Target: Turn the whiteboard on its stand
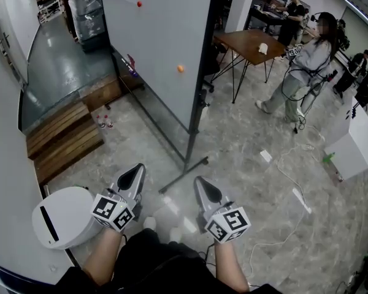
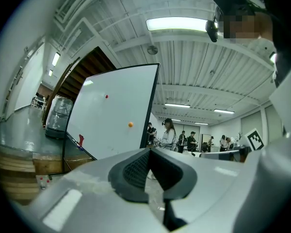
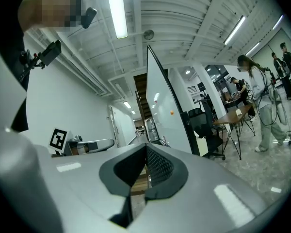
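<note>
The whiteboard (image 1: 159, 35) stood upright on its stand (image 1: 185, 171) a little ahead of the person, seen at a steep slant from the head view. A dark post (image 1: 200, 84) framed its near edge, and a red magnet (image 1: 139, 4) and an orange magnet (image 1: 180, 68) were stuck to its white face. The left gripper (image 1: 137, 169) and the right gripper (image 1: 199, 181) were both held low and level in front of the body, pointing towards the board but well short of it. Each had its jaws pressed together with nothing between them, so neither had hold of anything. The step in hand looked like the approach, with the turning itself not begun. To do it well, the jaws would probably need to open before they reached the near post. The grip would best go on the frame edge rather than the smooth face, where the pads could slip. Whether the board pivots inside its frame or the whole stand must swing could not be told from here, so a gentle first push seemed wise. One gripper on the post and the other steadying should keep it from tipping. The foot of the stand reached across the floor towards the person and called for care, and the wooden steps (image 1: 64, 136) just behind the board left little room on that side
</note>
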Available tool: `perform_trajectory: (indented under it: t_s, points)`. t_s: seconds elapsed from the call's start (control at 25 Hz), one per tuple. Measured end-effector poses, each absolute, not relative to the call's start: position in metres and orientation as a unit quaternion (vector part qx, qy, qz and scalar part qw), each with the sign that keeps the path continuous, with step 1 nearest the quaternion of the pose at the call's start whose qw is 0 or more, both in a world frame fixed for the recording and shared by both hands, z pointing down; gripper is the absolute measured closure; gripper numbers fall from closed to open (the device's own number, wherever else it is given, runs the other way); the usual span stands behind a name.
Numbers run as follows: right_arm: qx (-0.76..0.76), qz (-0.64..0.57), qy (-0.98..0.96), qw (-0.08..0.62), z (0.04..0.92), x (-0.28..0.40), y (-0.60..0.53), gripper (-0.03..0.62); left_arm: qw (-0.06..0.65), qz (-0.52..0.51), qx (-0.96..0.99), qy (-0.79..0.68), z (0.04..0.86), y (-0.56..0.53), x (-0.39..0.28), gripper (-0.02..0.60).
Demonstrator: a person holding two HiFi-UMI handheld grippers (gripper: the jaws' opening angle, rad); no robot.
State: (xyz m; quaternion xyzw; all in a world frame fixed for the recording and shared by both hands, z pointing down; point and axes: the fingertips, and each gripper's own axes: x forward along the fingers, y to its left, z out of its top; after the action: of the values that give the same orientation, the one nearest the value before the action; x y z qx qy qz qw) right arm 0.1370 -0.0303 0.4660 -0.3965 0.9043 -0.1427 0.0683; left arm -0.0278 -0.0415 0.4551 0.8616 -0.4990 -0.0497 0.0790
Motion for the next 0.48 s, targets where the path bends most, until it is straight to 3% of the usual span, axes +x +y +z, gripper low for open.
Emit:
perform_trajectory:
  t_s: [0.48]
  points:
    - [-0.454, -0.128, 0.879, 0.069, 0.463, 0.105, -0.097, 0.586, 0.073, -0.052, 0.895, -0.437, 0.455, -0.122, -0.052, 0.578]
